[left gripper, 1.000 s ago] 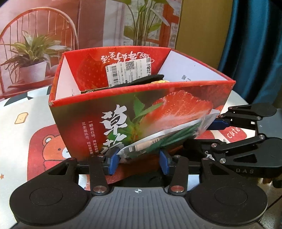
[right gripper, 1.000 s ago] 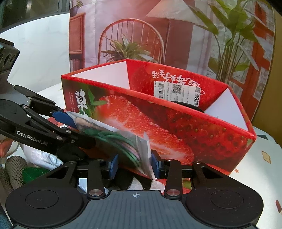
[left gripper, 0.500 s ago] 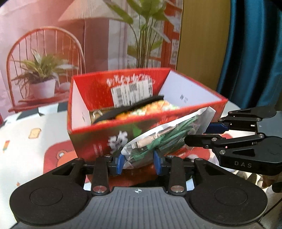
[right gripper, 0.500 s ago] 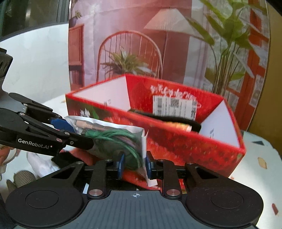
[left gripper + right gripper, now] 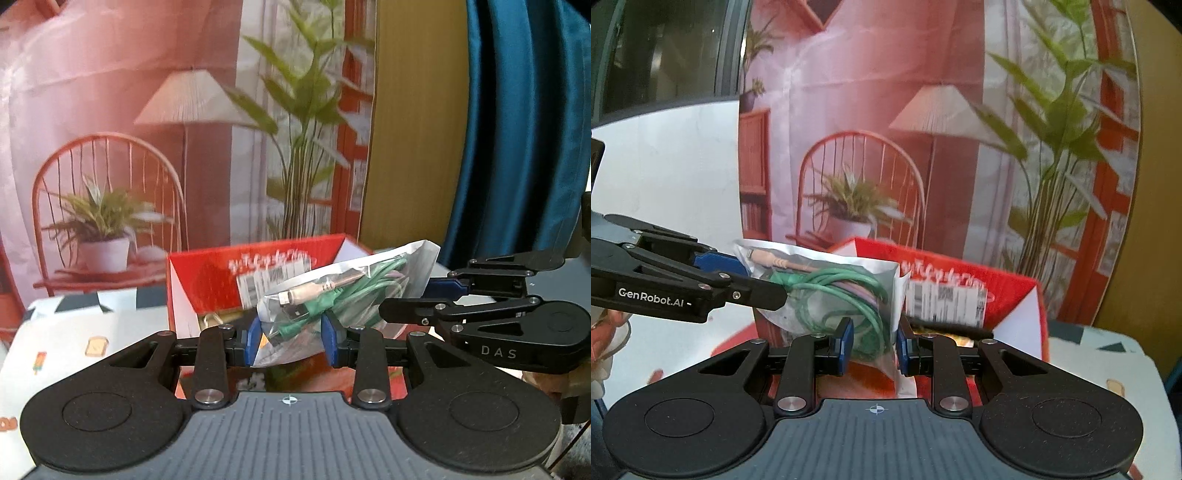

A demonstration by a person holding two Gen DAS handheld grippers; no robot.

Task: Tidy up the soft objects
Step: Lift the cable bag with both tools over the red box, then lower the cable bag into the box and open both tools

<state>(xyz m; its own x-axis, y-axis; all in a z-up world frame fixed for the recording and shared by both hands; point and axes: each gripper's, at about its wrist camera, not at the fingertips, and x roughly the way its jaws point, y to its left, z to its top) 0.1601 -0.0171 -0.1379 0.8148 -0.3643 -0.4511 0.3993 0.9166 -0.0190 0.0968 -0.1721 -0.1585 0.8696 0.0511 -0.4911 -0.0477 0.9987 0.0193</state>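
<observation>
Left wrist view: I have raised the clear crinkly cable bag (image 5: 347, 291) from beside the glossy red strawberry box (image 5: 207, 277) to above its rim, ready for loading; the left gripper (image 5: 291, 341) clamps one end. Right wrist view: the right gripper (image 5: 873, 345) pinches the other end, green coiled cable (image 5: 846, 295) inside.

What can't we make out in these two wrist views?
- Box contents: both views, hidden by bag and fingers.
- Box label: print blurred.
- Bag's lower edge: right wrist view, behind right gripper.
- Tabletop under box: cut off by gripper bodies.
</observation>
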